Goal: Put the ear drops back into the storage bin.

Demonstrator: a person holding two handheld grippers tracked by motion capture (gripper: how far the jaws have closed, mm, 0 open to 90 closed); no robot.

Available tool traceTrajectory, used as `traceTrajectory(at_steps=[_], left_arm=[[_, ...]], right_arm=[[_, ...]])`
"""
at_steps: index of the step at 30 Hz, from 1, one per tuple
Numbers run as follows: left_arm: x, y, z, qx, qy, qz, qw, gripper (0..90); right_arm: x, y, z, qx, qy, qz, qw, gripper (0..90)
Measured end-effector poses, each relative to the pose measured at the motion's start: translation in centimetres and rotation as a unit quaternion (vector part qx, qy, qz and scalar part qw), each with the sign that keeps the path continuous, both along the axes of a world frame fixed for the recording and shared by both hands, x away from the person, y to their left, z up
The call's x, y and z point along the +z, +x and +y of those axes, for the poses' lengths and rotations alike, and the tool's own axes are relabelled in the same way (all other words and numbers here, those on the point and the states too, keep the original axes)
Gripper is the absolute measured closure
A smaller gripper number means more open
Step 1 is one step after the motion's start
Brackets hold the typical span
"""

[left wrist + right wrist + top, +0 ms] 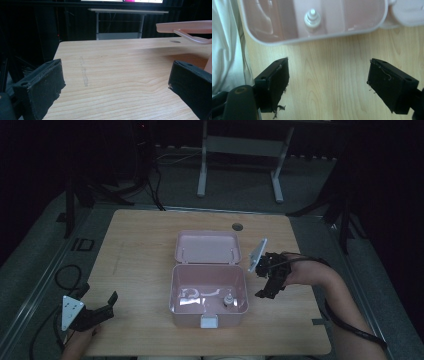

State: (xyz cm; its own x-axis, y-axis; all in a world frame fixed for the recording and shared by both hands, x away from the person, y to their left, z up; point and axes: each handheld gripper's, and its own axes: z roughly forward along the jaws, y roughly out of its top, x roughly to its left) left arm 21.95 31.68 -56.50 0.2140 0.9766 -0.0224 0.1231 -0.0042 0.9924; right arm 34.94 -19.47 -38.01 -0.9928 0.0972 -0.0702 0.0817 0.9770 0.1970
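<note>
The left gripper [97, 306] sits low at the person's left, its 2 jaws spread wide with nothing between the pads [47, 85]. The right gripper [270, 280] is angled downward on a bent wrist, its 2 jaws likewise parted, pads [278, 80] bare.

On the desk [140, 250] in front of me, a box [209, 307] sits at the centre of the high view, its lid [207, 247] laid open behind it. Inside, a small bottle [229, 300] stands toward the lower right of the box. My left hand-held gripper [98, 306] is at the lower left of the frame, well apart from the box. My right hand-held gripper [268, 285] is just right of the box.
</note>
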Motion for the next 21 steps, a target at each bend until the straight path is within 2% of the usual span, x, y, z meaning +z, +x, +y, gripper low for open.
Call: traceTrajectory(at_steps=[5, 15, 21], left_arm=[[0.0, 0.0, 0.0, 0.000, 0.000, 0.000, 1.0000, 0.4], [0.0, 0.0, 0.0, -0.001, -0.001, -0.001, 1.0000, 0.4], [0.0, 0.0, 0.0, -0.001, -0.001, -0.002, 1.0000, 0.4]], right_arm=[[-1.5, 0.1, -1.6, -0.018, 0.007, 0.003, 0.9998, 18.0], [-5.5, 0.3, -4.3, -0.061, 0.037, -0.014, 0.9973, 18.1], [-8.2, 0.0, -6.1, -0.078, 0.071, -0.026, 0.9941, 18.1]])
